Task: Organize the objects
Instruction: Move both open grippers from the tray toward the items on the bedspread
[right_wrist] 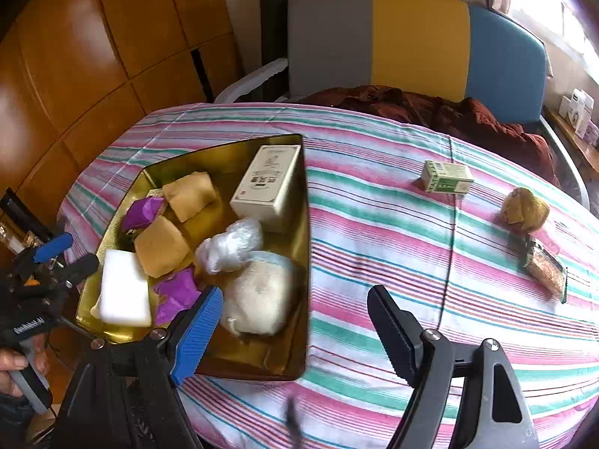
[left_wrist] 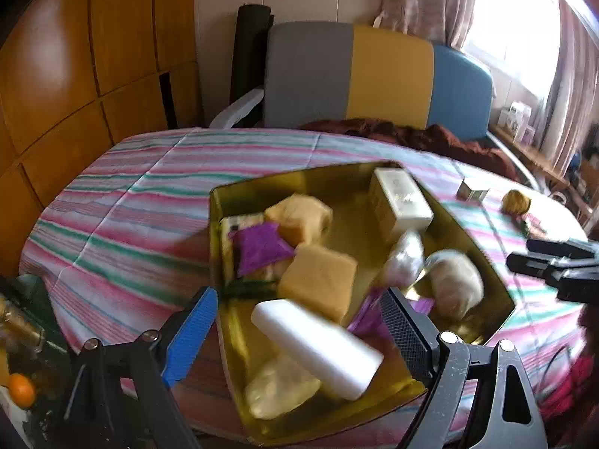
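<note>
A gold tin tray (left_wrist: 239,202) (right_wrist: 299,262) sits on the striped tablecloth. It holds a white block (left_wrist: 318,348) (right_wrist: 125,292), two yellow squares, purple wrappers (left_wrist: 262,247), a white box (right_wrist: 267,183), a plastic-wrapped ball (right_wrist: 230,245) and a pale round bundle (right_wrist: 262,295). My left gripper (left_wrist: 299,321) (right_wrist: 71,254) hovers open at the tray's near-left end, above the white block and not gripping it. My right gripper (right_wrist: 295,321) (left_wrist: 522,251) is open and empty over the tray's right rim. On the cloth to the right lie a small green-white box (right_wrist: 447,181), a yellowish ball (right_wrist: 524,209) and a flat green-edged packet (right_wrist: 544,271).
A chair with a grey, yellow and blue back (right_wrist: 411,37) stands behind the table, with a dark red cloth (right_wrist: 449,112) on it. Wooden panels (left_wrist: 75,75) fill the left. Off the table's left edge sit an orange (left_wrist: 21,389) and clutter. A person's hand (right_wrist: 15,363) holds the left gripper's handle.
</note>
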`<state>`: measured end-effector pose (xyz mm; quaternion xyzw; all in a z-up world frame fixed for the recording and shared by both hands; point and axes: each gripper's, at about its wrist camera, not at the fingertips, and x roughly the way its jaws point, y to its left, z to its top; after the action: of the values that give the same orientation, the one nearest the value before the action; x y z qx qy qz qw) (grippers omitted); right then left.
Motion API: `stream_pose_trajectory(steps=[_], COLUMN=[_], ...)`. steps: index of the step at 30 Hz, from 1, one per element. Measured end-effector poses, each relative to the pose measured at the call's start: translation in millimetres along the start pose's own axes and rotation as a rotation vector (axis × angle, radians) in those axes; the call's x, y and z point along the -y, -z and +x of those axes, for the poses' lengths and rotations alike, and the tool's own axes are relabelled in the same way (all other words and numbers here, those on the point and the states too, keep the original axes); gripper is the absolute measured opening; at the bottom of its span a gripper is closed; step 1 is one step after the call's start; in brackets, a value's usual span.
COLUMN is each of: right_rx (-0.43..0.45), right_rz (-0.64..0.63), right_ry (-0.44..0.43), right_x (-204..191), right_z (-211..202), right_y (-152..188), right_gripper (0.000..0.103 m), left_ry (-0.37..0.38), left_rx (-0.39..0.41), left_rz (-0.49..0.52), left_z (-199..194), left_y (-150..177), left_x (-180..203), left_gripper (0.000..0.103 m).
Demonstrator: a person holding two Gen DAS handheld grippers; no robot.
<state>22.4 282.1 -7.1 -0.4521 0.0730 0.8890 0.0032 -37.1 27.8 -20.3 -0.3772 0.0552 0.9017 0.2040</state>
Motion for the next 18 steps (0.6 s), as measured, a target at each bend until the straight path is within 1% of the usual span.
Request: stream_pose_trajectory(steps=[4,8,12,18], right_rx=[-0.015,-0.014,-0.018,-0.031], right_rz=[0.031,0.104,0.205,0.426], right_ry=[0.020,0.057,0.112,0.204], right_x=[19.2,55.3,105.5,197.6], right_z=[1.7,-2.2,-9.5,-25.4], right_y=[-0.1,0.4,3.4,12.6], right_gripper=[0.081,0.081,0.081,0.081], left_ry=[0.043,0.084,0.125,0.177], left_rx=[0.015,0.005,-0.004,-0.012], left_rz=[0.018,0.060,0.093,0.153], left_z=[0.2,4.2,7.7,15.2], left_y=[-7.9,-12.6,-16.7,-26.3], left_x=[16.8,35.4,52.3,84.3], left_gripper=[0.090,0.090,0.090,0.090])
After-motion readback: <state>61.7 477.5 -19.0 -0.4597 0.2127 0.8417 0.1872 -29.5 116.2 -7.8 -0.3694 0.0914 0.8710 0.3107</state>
